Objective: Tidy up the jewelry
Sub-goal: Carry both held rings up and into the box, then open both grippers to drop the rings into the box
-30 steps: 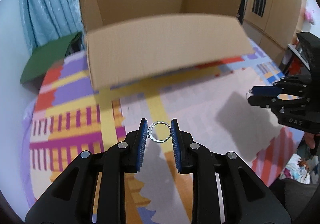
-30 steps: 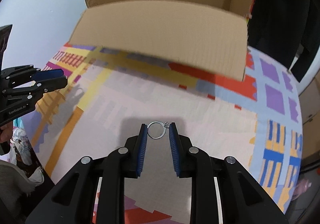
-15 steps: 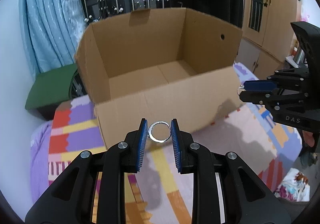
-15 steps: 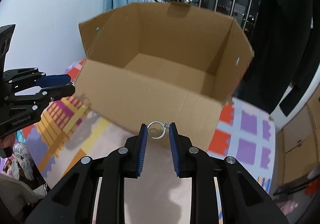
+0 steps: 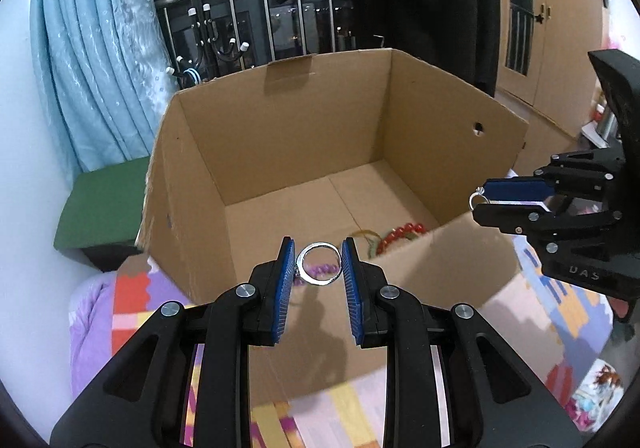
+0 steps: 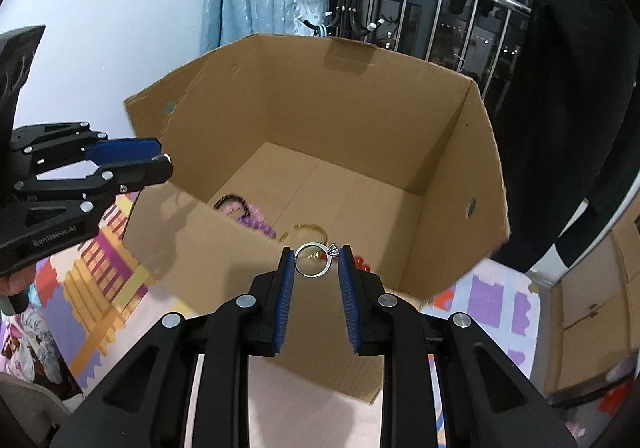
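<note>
Over the patterned mat (image 5: 532, 332): both claws hovered at the near rim of the box, each carrying a ring.
Cardboard box (image 5: 280, 152): stood open on the mat, flaps up, its near wall just ahead of both claws.
Jewelry already inside: red beads (image 5: 400, 234), a gold bangle (image 6: 310, 228), purple beads (image 6: 256, 224) and a dark beaded loop (image 6: 230, 200) lay on the box floor.
Left claw (image 5: 319, 268): clenched on a plain silver ring (image 5: 319, 268), pinched edge to edge between the blue pads (image 5: 285, 288), level with the rim.
Right claw (image 6: 316, 262): clenched on a silver ring with a stone (image 6: 314, 260), the stone against the right-hand pad.
Progress: judged well along; several pieces were in the box.
Left to do: both rings looked ready to go over the rim and be released inside; neither had dropped yet.
</note>
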